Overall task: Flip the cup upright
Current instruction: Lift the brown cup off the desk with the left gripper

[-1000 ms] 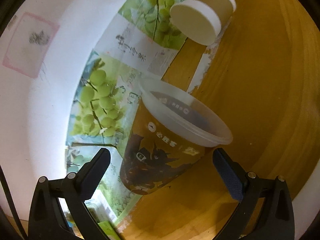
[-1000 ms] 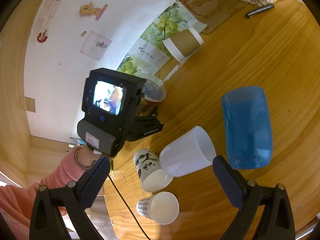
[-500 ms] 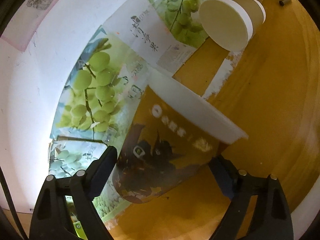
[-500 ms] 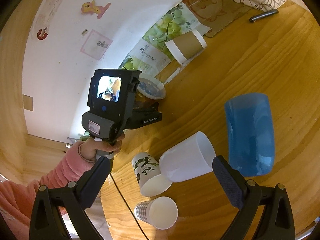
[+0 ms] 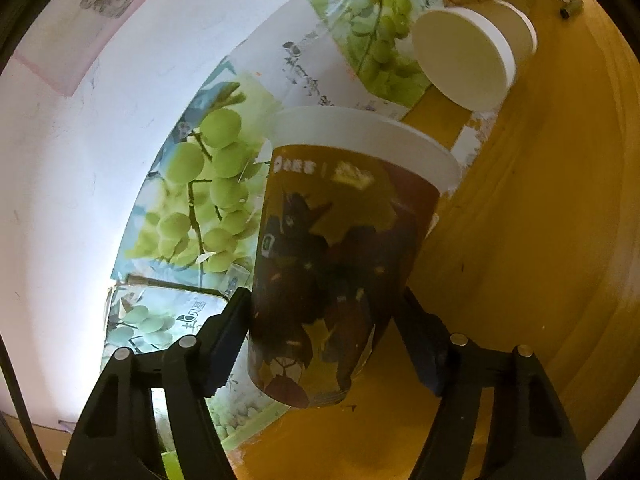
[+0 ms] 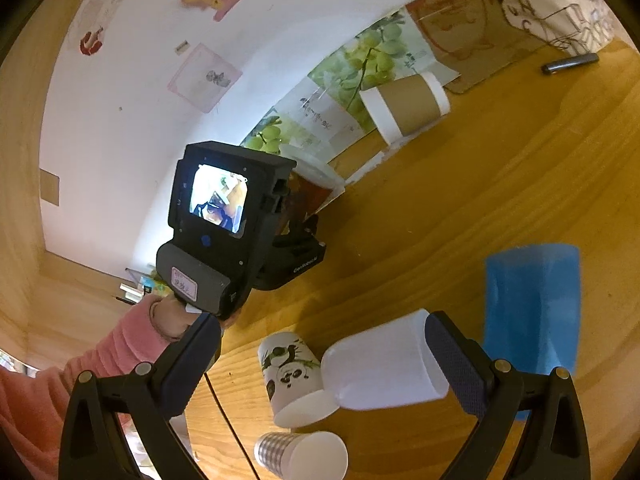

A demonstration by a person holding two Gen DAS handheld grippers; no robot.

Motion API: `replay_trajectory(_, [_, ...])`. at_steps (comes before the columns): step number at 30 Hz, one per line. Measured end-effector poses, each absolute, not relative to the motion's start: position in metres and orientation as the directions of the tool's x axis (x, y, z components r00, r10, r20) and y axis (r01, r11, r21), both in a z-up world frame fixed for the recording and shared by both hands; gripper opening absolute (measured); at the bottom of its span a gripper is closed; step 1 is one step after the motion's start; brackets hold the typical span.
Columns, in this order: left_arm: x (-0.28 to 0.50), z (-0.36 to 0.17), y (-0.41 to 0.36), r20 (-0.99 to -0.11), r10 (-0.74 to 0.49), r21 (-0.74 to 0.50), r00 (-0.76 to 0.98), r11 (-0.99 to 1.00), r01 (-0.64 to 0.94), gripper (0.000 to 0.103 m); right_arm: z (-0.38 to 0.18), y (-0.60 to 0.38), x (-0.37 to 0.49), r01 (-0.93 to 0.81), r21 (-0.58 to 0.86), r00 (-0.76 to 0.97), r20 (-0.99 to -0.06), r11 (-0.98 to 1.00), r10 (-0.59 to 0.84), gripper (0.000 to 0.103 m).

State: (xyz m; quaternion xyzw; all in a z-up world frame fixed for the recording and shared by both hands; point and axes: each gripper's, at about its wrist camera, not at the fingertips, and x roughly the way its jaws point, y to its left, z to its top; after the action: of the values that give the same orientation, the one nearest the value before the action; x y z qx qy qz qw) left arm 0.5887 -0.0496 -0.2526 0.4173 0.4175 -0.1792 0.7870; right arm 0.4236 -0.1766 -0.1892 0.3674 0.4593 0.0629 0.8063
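Observation:
My left gripper (image 5: 324, 328) is shut on a printed brown plastic cup (image 5: 332, 256) with a clear rim; its fingers (image 5: 228, 332) press both sides of the lower body. The cup stands nearly upright, mouth up, base at the wooden table (image 5: 520, 280). In the right wrist view the same cup (image 6: 308, 188) shows behind the left gripper's black body (image 6: 224, 224). My right gripper (image 6: 324, 352) is open and empty, hovering over a white translucent cup (image 6: 384, 368) lying on its side.
A brown paper cup with white bands (image 6: 404, 106) lies on its side by the grape poster (image 6: 368, 56); it also shows in the left wrist view (image 5: 468, 56). A blue cup (image 6: 532, 304), a panda cup (image 6: 288, 372) and a checked cup (image 6: 300, 456) lie near my right gripper. A pen (image 6: 570, 63) lies far right.
My left gripper closed in on the printed cup and gripped it, and the cup swung from tilted to nearly upright. My right gripper stayed open, almost still.

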Motion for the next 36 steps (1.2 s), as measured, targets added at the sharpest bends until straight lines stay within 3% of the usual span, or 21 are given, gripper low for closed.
replay_trajectory(9, [0.601,-0.236,-0.041,-0.860,0.030,0.407,0.510,0.645,0.647,0.073,-0.204,-0.167,0.445,0.208,0.628,0.565,-0.703,0.750,0.431,0.102])
replay_trajectory(20, [0.605,-0.183,-0.013,-0.883,-0.099,0.258,0.460,0.716,0.649,0.071,-0.199,-0.159,0.450,0.147,0.589,0.582,-0.701,0.795,0.412,0.102])
replay_trajectory(36, [0.523,-0.130,-0.007,-0.866,-0.182,0.155,0.466,0.788,0.595,0.070,-0.171,-0.152,0.409,0.019,0.571,0.621,-0.650,0.821,0.437,0.102])
